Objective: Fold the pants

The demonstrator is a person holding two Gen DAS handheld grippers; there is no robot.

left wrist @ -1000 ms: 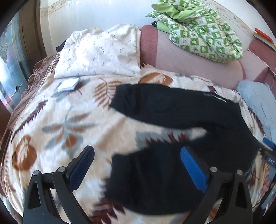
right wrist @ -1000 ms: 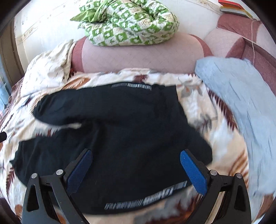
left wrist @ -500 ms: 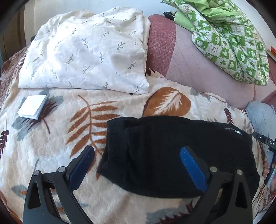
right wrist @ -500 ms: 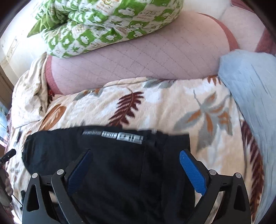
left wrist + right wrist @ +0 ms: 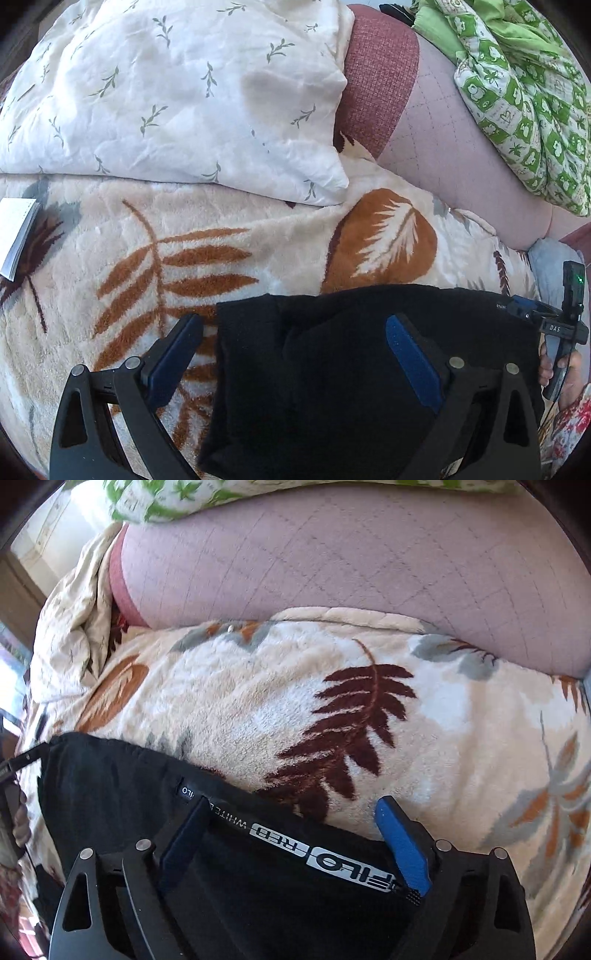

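Observation:
Black pants (image 5: 332,369) lie folded on a cream blanket with a leaf print (image 5: 221,258). My left gripper (image 5: 295,332) is open and sits low over the pants' left end, its fingers to either side of the folded edge. My right gripper (image 5: 291,812) is open and low over the waistband (image 5: 317,856), which carries white lettering. The right gripper also shows at the right edge of the left wrist view (image 5: 561,325), at the pants' right end. The near part of the pants is hidden under both grippers.
A white pillow with a sprig print (image 5: 177,96) lies at the back left. A pink quilted sofa cushion (image 5: 369,554) runs along the back with a green checked blanket (image 5: 524,92) on it. A small white booklet (image 5: 14,232) lies at the left. A blue cloth (image 5: 550,266) is at the right.
Both grippers have moved forward and down towards the far edge of the pants. The pants now lie doubled over into a shorter block, and the separate leg seen a second ago is covered.

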